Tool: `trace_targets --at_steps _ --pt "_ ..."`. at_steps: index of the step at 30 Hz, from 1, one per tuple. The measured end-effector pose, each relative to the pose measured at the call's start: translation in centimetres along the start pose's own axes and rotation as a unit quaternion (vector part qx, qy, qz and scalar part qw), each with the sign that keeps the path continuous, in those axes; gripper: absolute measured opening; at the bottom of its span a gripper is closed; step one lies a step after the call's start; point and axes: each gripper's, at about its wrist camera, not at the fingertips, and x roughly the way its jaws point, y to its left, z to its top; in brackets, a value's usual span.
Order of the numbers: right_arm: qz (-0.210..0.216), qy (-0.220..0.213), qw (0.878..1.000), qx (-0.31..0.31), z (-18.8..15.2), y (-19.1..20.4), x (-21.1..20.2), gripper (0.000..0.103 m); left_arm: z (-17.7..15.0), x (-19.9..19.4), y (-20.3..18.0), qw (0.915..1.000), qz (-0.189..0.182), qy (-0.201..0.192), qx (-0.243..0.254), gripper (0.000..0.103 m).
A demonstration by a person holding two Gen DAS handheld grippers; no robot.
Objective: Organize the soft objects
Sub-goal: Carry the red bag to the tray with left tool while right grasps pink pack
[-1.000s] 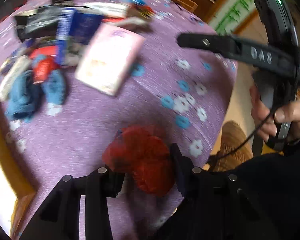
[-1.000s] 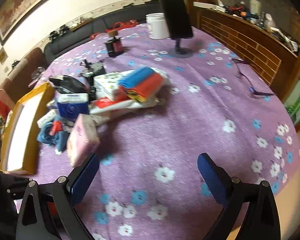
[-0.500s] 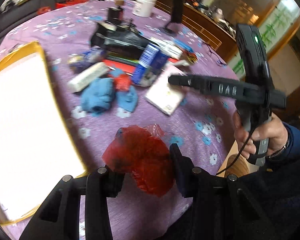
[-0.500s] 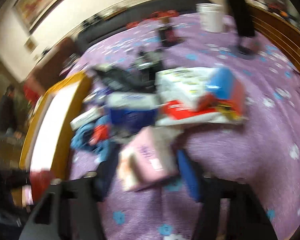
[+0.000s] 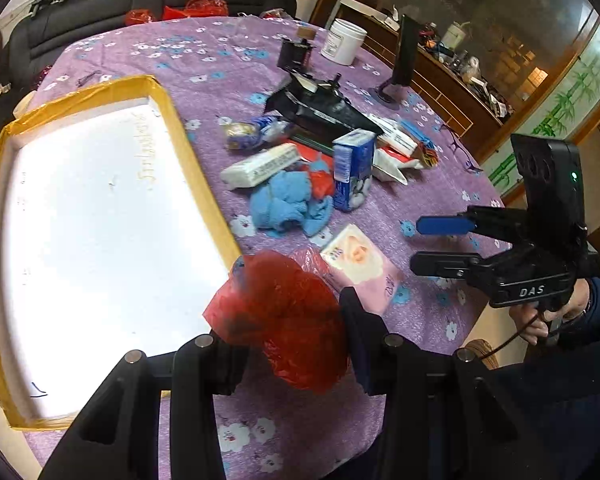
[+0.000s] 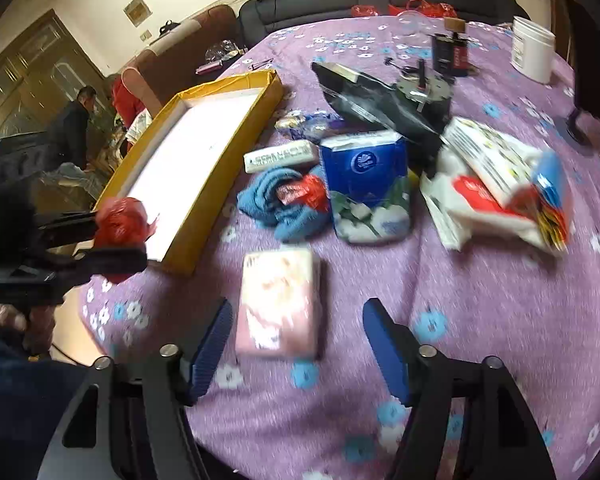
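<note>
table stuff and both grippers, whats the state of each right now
left gripper: shut on red plastic bag, beside the tray
right gripper: open, pink tissue pack between its fingers
yellow-rimmed tray: nothing in it
blue towel: crumpled
blue tissue pack: sealed
white jar: upright

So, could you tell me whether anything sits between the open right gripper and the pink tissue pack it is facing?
Nothing visible does. The pink tissue pack lies flat on the purple tablecloth just ahead of the right gripper, whose jaws are spread wider than it. The blue towel lies beyond it.
</note>
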Motion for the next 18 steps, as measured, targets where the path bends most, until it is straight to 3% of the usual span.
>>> trace_targets --at_steps 7,8,9,10,13,18 --pt "-0.065 0.058 0.996 -0.014 0.4 2.4 4.0 0.073 -0.2 -1.1 1.3 0.9998 0.01 -0.013 -0.008 0.041" --pt "-0.064 0.064 0.996 -0.009 0.2 2.5 4.5 0.072 -0.3 -1.2 1.7 0.9997 0.012 -0.015 -0.012 0.041" --pt "-0.063 0.07 0.996 -0.005 0.1 2.5 4.8 0.058 -0.3 -1.3 2.0 0.9997 0.013 -0.016 -0.015 0.041" --pt "-0.063 0.074 0.995 -0.005 0.1 2.5 5.0 0.054 -0.3 -1.5 2.3 0.9996 0.014 -0.018 -0.019 0.041" --pt "-0.062 0.073 0.995 -0.004 0.1 2.9 4.5 0.051 -0.4 -1.9 3.3 0.9992 0.016 -0.024 -0.029 0.041" --pt "-0.019 0.044 0.999 0.014 1.3 3.8 1.3 0.051 -0.5 -3.2 5.1 0.9983 0.021 -0.035 -0.042 0.041"
